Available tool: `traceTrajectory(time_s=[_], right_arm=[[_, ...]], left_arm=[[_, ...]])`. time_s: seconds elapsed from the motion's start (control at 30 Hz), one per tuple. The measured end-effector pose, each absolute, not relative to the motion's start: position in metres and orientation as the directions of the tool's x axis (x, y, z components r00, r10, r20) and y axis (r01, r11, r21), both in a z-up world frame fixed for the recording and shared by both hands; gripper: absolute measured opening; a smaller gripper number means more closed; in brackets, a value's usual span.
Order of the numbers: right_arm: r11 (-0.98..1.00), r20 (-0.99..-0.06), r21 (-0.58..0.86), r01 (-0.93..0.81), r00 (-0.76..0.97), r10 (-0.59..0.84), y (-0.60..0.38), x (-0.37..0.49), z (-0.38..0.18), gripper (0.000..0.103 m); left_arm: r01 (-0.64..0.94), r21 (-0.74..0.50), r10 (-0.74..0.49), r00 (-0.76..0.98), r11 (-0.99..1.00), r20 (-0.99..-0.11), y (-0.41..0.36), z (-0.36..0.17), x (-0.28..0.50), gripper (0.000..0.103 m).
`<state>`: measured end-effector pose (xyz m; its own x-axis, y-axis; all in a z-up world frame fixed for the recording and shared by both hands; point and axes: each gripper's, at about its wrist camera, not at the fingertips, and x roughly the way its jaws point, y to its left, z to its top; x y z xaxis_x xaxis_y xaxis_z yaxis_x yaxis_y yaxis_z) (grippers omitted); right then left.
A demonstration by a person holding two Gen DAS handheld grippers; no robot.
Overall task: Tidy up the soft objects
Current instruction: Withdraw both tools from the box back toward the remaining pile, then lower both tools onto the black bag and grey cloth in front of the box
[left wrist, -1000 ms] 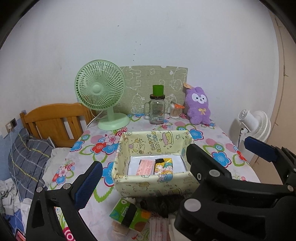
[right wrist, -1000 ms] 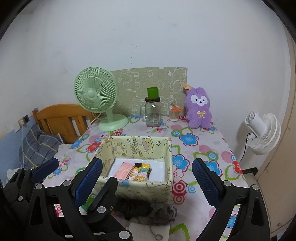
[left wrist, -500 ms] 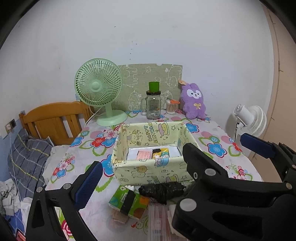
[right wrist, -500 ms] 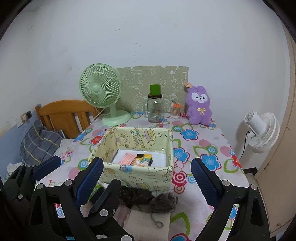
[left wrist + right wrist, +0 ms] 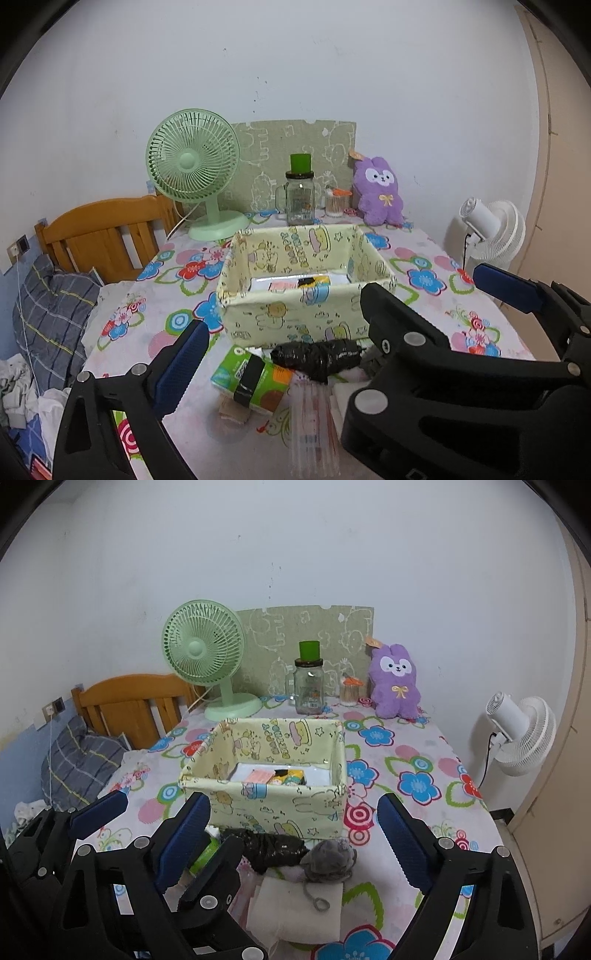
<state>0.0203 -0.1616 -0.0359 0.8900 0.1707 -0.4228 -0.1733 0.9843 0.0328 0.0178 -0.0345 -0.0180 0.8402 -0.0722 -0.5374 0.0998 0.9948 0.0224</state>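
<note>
A yellow cartoon-print fabric box [image 5: 295, 317] [image 5: 266, 797] stands mid-table with small packets inside [image 5: 275, 776]. In front of it lie a black rolled bundle [image 5: 317, 356] [image 5: 269, 847], a green tissue pack [image 5: 251, 376], a clear packet of masks [image 5: 312, 424], a grey plush [image 5: 328, 860] and a white folded cloth [image 5: 295, 910]. My left gripper [image 5: 340, 321] is open and empty, above these items. My right gripper [image 5: 295, 834] is open and empty, above the bundle and plush. The right gripper's body fills the lower right of the left wrist view.
At the table's back stand a green fan [image 5: 194, 173], a glass jar with a green lid [image 5: 300, 195], a small cup of swabs [image 5: 335, 203] and a purple plush rabbit [image 5: 380, 195]. A wooden bedhead [image 5: 103, 232] is left, a white fan [image 5: 517, 731] right.
Both grippers have drawn back from the box and risen slightly. More of the items in front of the box shows now. Both stay open.
</note>
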Motion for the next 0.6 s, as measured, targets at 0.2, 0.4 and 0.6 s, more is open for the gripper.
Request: traceTrajectory(time_s=[0.2,0.4,0.6], right_arm=[[0.983,-0.449,0.054,-0.175,0.875,0.181,-0.163,0.021,-0.052,0.093],[0.981,-0.475,0.058,-0.183,0.859,0.189,-0.159,0.023,-0.065,0.092],[0.981,-0.494,0.057,-0.188,0.848,0.191,-0.156,0.026,-0.075,0.09]], left_arm=[[0.12,0.023,-0.087,0.822,0.992,-0.563,-0.037,-0.03,0.015,0.099],[0.119,0.019,-0.085,0.804,0.993,-0.589,-0.035,-0.043,0.015,0.098],[0.124,0.016,-0.089,0.788,0.992,-0.61,-0.032,-0.054,0.017,0.098]])
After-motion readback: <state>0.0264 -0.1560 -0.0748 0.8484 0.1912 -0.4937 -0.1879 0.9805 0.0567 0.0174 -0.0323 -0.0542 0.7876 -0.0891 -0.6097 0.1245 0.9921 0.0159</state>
